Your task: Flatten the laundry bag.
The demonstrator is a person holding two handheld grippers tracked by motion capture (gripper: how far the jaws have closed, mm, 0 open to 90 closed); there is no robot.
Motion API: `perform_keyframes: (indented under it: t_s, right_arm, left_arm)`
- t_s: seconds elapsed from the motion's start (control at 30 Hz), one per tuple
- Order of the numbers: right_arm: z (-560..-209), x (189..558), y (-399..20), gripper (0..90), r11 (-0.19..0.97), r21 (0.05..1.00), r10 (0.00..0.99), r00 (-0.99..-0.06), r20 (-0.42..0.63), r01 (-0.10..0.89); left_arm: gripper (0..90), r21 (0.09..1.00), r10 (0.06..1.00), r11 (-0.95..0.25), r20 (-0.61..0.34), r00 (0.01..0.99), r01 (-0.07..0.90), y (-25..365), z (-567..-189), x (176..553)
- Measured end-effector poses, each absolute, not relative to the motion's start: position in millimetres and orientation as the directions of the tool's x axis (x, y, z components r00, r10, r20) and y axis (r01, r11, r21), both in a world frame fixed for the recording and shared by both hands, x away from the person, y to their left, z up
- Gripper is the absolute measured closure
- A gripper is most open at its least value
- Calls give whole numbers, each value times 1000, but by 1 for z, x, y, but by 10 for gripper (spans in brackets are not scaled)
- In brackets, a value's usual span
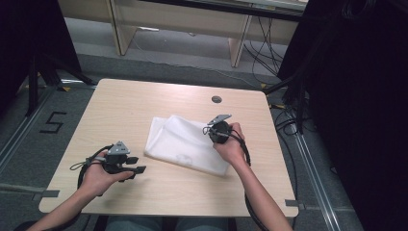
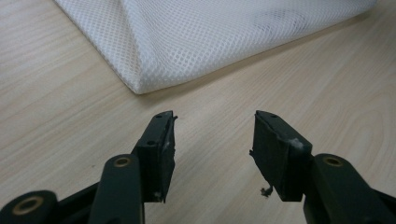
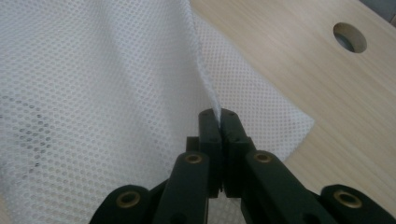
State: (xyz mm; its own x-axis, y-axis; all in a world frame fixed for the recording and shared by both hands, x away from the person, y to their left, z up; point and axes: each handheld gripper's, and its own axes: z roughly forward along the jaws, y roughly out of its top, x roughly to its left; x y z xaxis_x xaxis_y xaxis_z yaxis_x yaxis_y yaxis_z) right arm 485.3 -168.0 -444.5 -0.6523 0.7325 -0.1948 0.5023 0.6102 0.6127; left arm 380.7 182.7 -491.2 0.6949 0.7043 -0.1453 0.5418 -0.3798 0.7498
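A white mesh cloth (image 1: 185,142) lies folded on the middle of the wooden table (image 1: 125,106). My right gripper (image 1: 210,129) is over the cloth's right part; in the right gripper view its jaws are shut on an edge of the mesh cloth (image 3: 116,84), with the right gripper (image 3: 219,114) lifting that edge off the lower layer. My left gripper (image 1: 139,164) rests low near the table's front left, its jaws apart. In the left gripper view the left gripper (image 2: 214,135) is open over bare wood, and a corner of the cloth (image 2: 196,42) lies just beyond it.
A round cable hole (image 1: 216,99) sits in the table's far right part, also seen as a hole (image 3: 349,37) in the right gripper view. Wooden desk legs (image 1: 120,29) and cables stand on the floor beyond the table. Dark curtains flank both sides.
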Motion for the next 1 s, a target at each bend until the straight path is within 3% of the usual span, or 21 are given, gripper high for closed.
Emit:
perform_keyframes:
  t_s: [0.43,1.0]
  right_arm:
    - [-420,463,-162,900,634,646,702,-667,-250,424]
    - [-403,422,-162,899,627,691,665,-709,-235,359]
  left_arm:
    - [505,743,677,-413,-137,723,527,176,-492,382]
    - [509,737,670,-431,-126,732,521,171,-495,384]
